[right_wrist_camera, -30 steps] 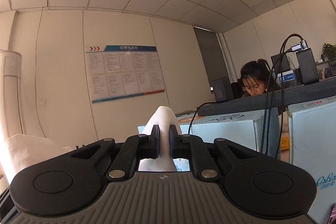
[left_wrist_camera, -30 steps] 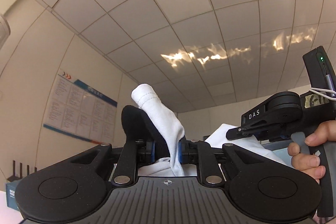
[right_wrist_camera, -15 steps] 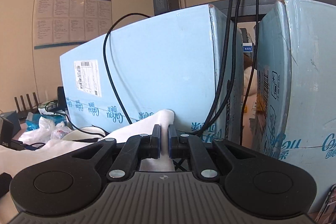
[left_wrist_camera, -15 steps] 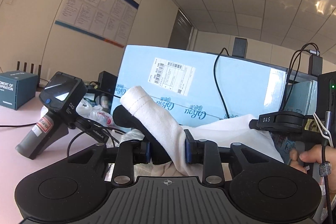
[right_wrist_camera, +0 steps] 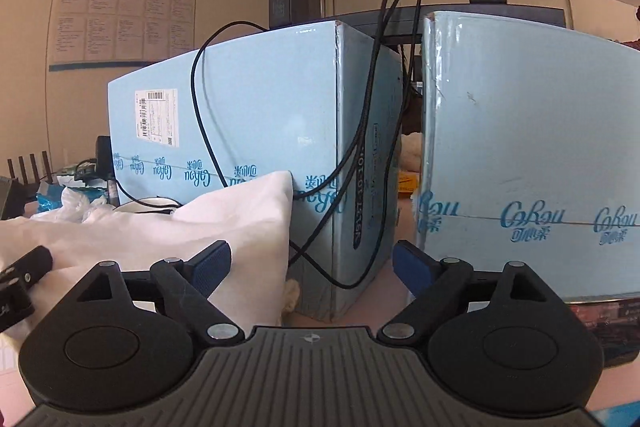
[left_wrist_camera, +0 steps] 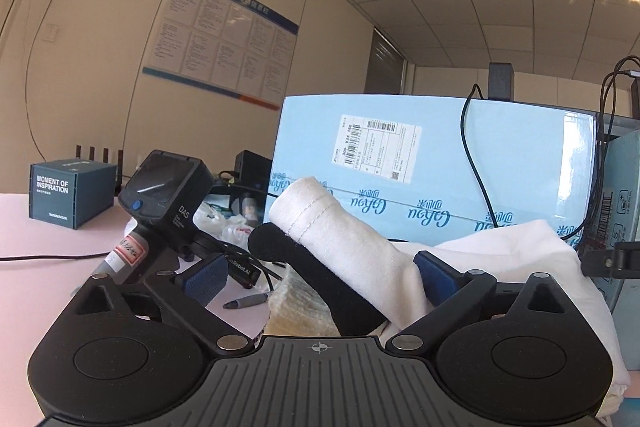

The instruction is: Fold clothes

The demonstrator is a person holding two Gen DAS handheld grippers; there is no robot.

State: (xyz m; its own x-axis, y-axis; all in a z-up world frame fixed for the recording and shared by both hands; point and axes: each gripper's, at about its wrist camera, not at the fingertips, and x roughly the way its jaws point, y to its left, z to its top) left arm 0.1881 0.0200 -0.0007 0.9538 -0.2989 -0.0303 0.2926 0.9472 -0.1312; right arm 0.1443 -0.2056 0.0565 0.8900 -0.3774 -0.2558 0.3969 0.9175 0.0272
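A white garment with a black part [left_wrist_camera: 352, 259] lies between the spread fingers of my left gripper [left_wrist_camera: 320, 273], which is open; a rolled white hem sticks up over the black fabric. The same white garment [right_wrist_camera: 224, 227] shows in the right wrist view, its corner resting against the inner side of the left finger. My right gripper [right_wrist_camera: 312, 261] is open and grips nothing. The rest of the garment drapes to the right in the left wrist view [left_wrist_camera: 532, 255].
Two light blue cartons [right_wrist_camera: 264, 131] [right_wrist_camera: 528, 155] stand close ahead with black cables [right_wrist_camera: 360, 147] hanging over them. A spare black handheld gripper [left_wrist_camera: 160, 203], a dark box [left_wrist_camera: 72, 191], a pen [left_wrist_camera: 244, 301] and plastic bags lie on the pink table [left_wrist_camera: 48, 267].
Both grippers have opened and let go of the garment. Both have tilted down from the ceiling and wall toward the table and cartons.
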